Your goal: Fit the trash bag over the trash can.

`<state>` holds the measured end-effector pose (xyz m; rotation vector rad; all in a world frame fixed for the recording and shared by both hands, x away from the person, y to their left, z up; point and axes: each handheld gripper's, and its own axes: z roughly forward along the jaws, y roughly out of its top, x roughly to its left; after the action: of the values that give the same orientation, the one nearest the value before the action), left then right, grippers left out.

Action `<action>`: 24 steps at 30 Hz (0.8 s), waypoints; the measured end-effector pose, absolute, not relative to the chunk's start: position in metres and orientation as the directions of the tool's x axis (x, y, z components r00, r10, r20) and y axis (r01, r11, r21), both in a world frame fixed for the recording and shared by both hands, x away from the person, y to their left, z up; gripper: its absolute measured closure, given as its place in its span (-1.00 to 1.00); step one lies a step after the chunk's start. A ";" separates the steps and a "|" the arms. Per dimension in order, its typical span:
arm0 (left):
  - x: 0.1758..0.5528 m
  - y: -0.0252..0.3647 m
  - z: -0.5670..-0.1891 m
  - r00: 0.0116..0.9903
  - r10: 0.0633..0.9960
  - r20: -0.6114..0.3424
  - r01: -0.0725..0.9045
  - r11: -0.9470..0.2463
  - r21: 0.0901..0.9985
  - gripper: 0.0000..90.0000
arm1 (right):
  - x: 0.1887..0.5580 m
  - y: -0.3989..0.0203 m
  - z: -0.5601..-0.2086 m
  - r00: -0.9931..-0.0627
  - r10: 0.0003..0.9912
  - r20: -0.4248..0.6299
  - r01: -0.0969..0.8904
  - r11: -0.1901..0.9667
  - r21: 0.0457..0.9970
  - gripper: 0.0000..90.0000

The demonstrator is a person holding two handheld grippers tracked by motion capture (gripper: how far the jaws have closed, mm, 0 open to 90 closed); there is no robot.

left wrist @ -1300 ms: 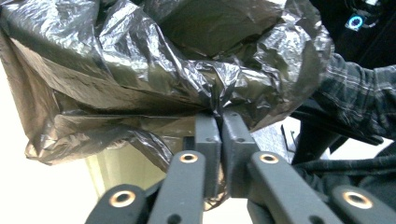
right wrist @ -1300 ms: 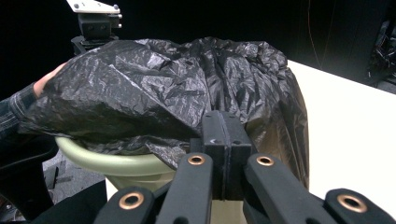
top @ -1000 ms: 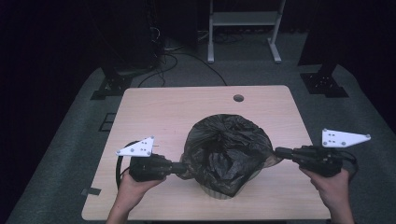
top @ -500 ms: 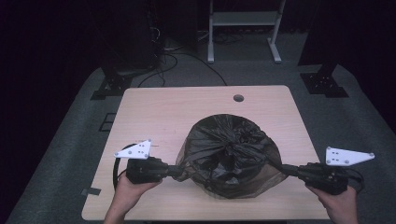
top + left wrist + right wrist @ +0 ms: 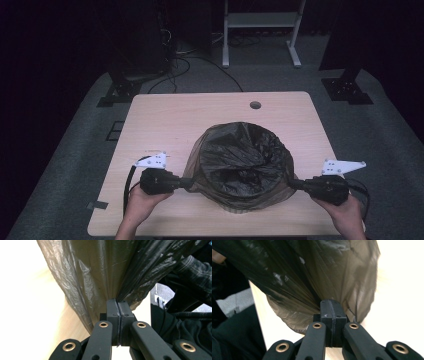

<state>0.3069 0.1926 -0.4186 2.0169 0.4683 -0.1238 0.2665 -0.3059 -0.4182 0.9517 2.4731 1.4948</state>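
- Plastic first, from the high view: a black bin bag [image 5: 241, 167] is sitting puffed up on the near half of the wooden table [image 5: 170, 120], and both tongs are pinching it from opposite sides. The left gripper [image 5: 186, 183] is biting the bag's left edge and the right gripper [image 5: 294, 183] its right edge, so the film is getting pulled wide between them. My guess is that's the whole point: hold two opposite spots of the rim and the mouth spreads out instead of collapsing. Both hands are coming in low from the near edge, which is keeping the bag's bottom resting on the table.
- Left gripper view: the jaws are clenched tight, pads pressed together with a gathered pleat of the bag [image 5: 100, 277] running straight into them. The plastic is fanning out from that pinch, brownish where light is passing through, so it looks taut rather than slack. The pale tabletop [image 5: 22, 305] is lying off to the left.
- Right gripper view: same story here, the jaws are clamped shut on a bunched fold of the bag [image 5: 317, 272], creases radiating from the grip. Probably a thin bit of film is all that's held, so a hard tug could be risky.
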 end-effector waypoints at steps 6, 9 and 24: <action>0.308 0.192 -0.423 0.915 0.297 -0.275 0.383 -0.418 0.824 0.70 | 0.270 -0.305 -0.424 -0.794 0.564 0.226 0.472 0.337 0.815 0.96; 0.307 0.196 -0.414 0.919 0.283 -0.273 0.367 -0.369 0.854 0.30 | 0.268 -0.311 -0.418 -0.789 0.570 0.229 0.457 0.296 0.839 0.55; 0.301 0.212 -0.349 0.966 0.222 -0.134 0.180 -0.200 0.963 -0.52 | 0.277 -0.320 -0.340 -0.819 0.552 0.158 0.287 0.155 0.945 0.20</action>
<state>0.3006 0.2118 -0.3492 1.7819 0.2988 0.0391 0.2765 -0.3199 -0.3400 0.8183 2.2048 1.7230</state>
